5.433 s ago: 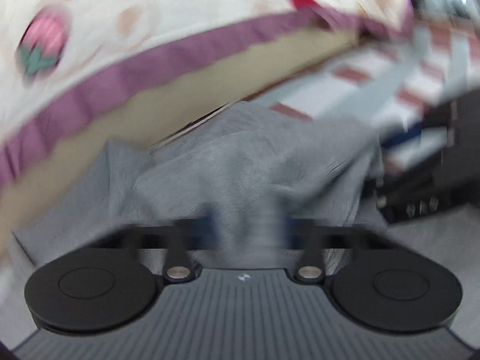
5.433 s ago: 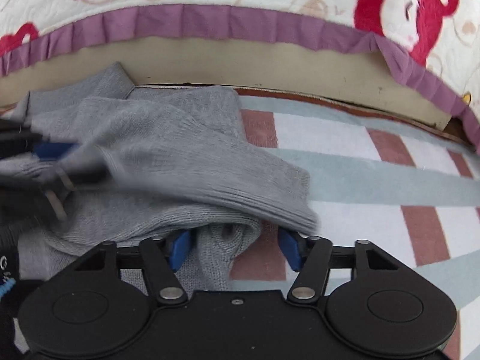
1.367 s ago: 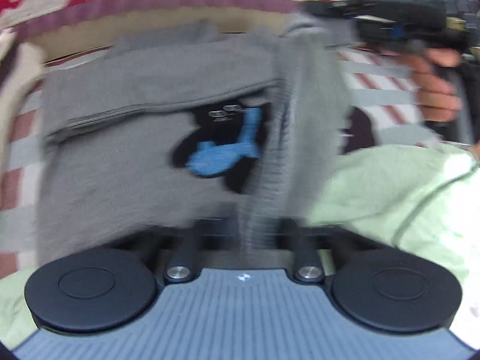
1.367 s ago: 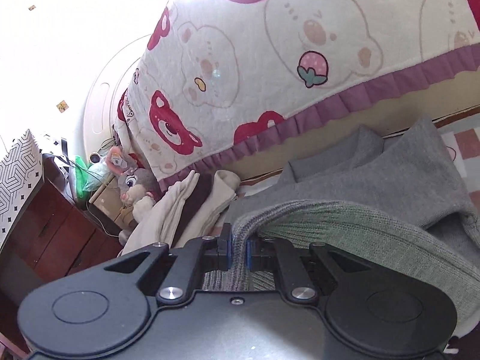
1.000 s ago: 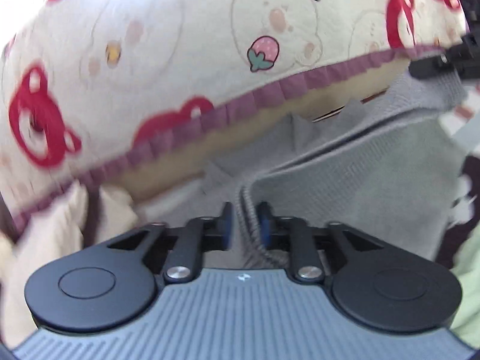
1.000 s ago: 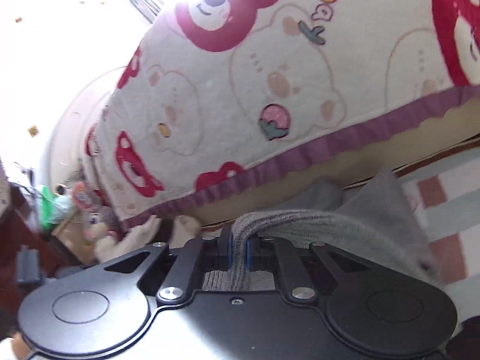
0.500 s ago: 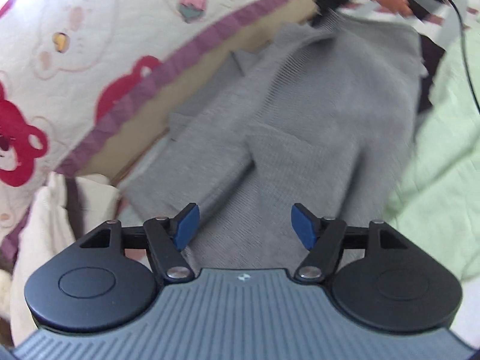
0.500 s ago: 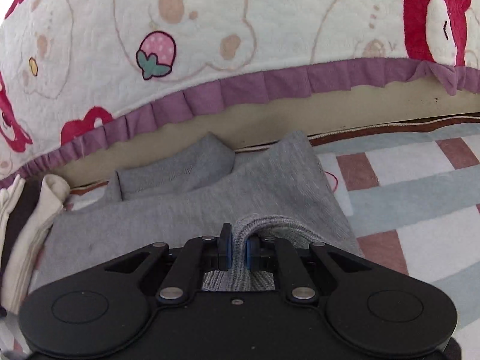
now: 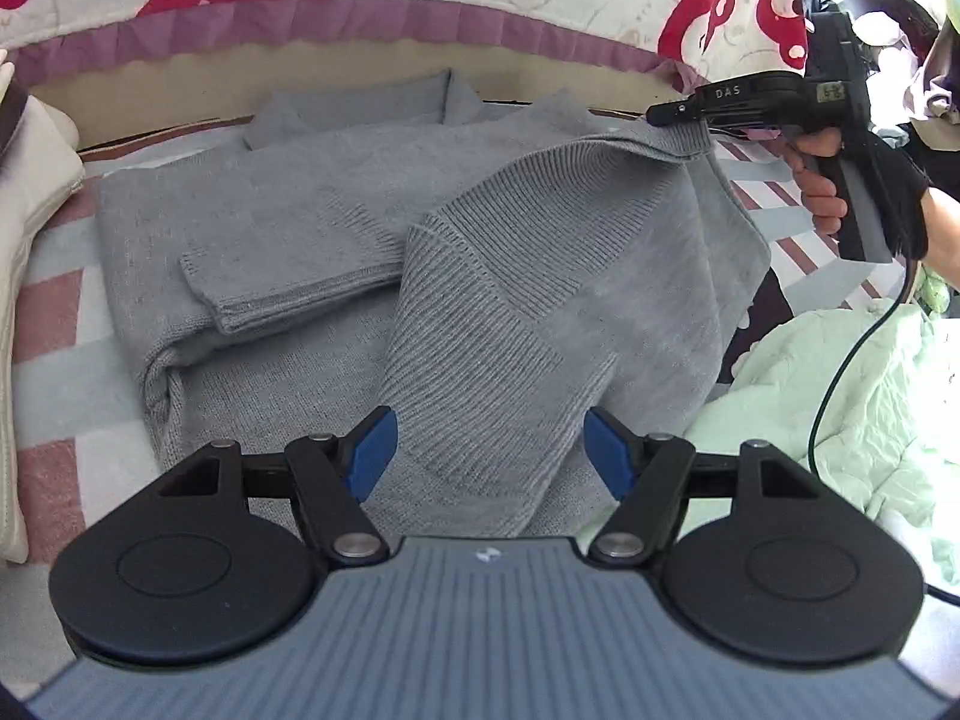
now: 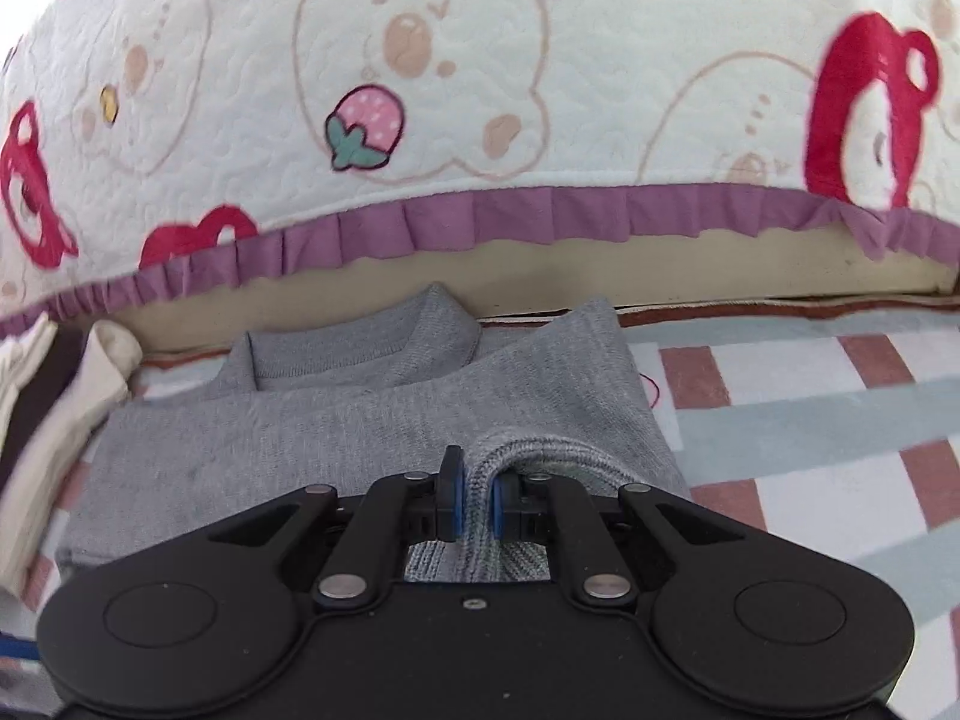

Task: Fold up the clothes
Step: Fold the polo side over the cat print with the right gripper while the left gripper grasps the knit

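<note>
Left wrist view, left tongs (image 9: 489,450) spread empty, right tongs (image 9: 678,120) pinching grey sweater (image 9: 540,276)

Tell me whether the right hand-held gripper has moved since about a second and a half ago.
Yes. The right hand-held gripper, shut on the grey sweater, has swung right and tipped downward: the purple bed frill, earlier slanting upper right, now runs across the middle.

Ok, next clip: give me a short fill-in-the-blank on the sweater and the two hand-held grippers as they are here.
1. The right hand-held gripper is shut on a ribbed fold of the ____ sweater.
2. The left hand-held gripper hangs ____ above the sweater, gripping nothing.
3. The quilt behind the sweater has a ____ ruffled edge.

Missing words: grey; open; purple
</note>
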{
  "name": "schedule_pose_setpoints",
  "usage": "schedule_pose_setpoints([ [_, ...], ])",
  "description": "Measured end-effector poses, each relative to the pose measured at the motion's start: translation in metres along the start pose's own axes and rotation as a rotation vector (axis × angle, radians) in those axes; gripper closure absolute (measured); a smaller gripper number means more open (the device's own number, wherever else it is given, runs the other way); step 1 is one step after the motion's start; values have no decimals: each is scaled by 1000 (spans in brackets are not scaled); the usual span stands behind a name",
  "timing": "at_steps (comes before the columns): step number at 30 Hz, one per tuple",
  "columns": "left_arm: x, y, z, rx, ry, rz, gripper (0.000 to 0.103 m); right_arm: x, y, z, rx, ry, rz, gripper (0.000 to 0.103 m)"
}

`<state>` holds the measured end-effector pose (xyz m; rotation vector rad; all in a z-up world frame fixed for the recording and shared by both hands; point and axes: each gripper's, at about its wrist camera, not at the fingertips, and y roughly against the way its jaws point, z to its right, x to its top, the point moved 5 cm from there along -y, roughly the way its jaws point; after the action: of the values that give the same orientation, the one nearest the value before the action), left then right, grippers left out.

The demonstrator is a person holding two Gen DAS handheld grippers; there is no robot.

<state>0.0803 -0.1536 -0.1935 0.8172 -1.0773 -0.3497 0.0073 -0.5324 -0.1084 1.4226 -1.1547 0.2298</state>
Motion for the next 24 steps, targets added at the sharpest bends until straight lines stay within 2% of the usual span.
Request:
schedule_pose_setpoints([
  [2,-5,-5,5,15,-53,-21,34,-5,6,5,6,-92,6,92],
  [4,-13,-14,10,20,-79,-82,26,-9,11,8,25,-142,-10,92],
  [5,-18,-20,12,30,-91,-124,15,-10,12,8,18,-117,-10,92],
  [8,-28,-36,3,158,-92,-189,13,-10,15,8,40,-72,8,91],
  [9,-28,-39,-2,170,-66,-192,13,-11,15,10,59,-80,13,91],
  [13,-21,-38,-19,118,90,-167,15,-20,14,16,58,-101,1,91],
  [16,-20,-40,-22,111,101,-173,15,-27,11,19,40,-99,-17,91],
  [18,-21,-39,-21,101,104,-171,20,-30,10,21,35,-95,-26,91],
  [20,-21,-35,-17,103,81,-167,21,-32,11,22,35,-88,-33,91],
  [22,-20,-26,-2,144,-51,-154,21,-37,18,21,71,-48,-40,91],
  [24,-18,-15,4,168,-99,-114,21,-45,30,20,121,14,-44,91],
])
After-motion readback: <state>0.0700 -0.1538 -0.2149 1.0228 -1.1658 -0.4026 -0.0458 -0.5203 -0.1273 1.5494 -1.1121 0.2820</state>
